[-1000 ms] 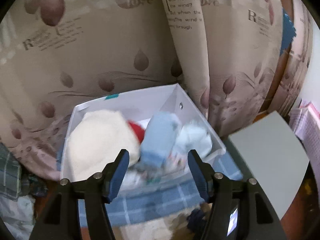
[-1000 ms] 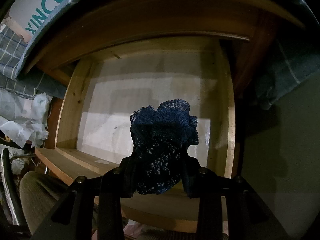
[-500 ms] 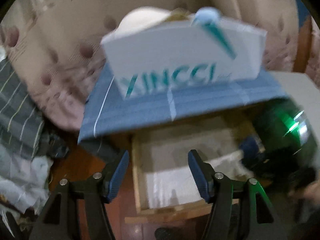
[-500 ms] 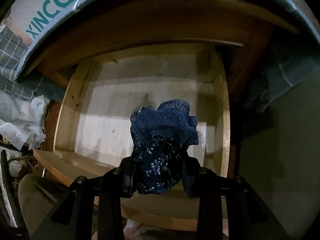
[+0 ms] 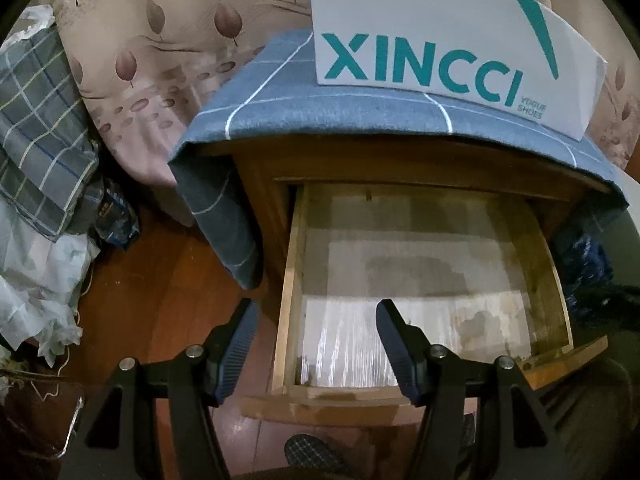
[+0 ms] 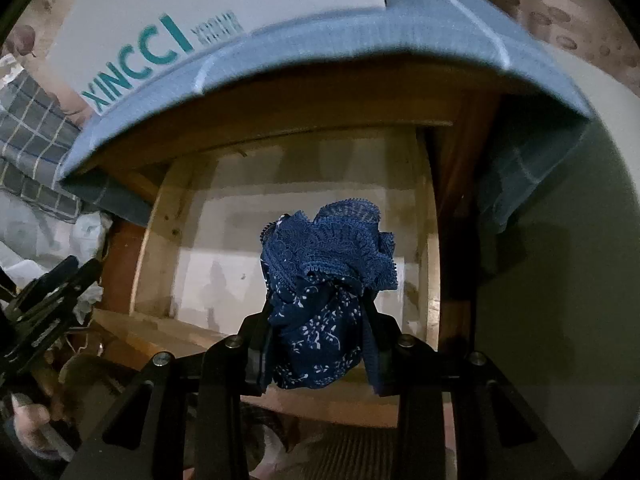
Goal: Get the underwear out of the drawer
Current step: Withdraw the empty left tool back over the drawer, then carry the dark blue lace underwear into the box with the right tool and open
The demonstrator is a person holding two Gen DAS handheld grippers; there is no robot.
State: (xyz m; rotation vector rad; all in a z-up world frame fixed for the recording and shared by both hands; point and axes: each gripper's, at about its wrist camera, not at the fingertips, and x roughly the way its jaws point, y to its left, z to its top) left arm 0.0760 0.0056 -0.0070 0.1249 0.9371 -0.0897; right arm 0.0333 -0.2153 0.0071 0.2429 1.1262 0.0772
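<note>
Swung down from the white shoebox full of clothes to the open wooden drawer (image 5: 420, 280) below it: left gripper (image 5: 316, 344), now hanging over the drawer's front left corner, jaws well apart with nothing between them. Raised slightly and clamped as before on the bunched dark-blue lace-trimmed underwear (image 6: 324, 300): right gripper (image 6: 316, 356), pads pressed into the fabric from both sides, bundle held clear above the pale, bare drawer bottom. Seen at the right edge of the left view, beside the drawer's right wall. Above the drawer, a blue checked cloth (image 5: 360, 112) draped over the cabinet top, with a white teal-lettered shoebox (image 5: 452, 40) resting on it.
</note>
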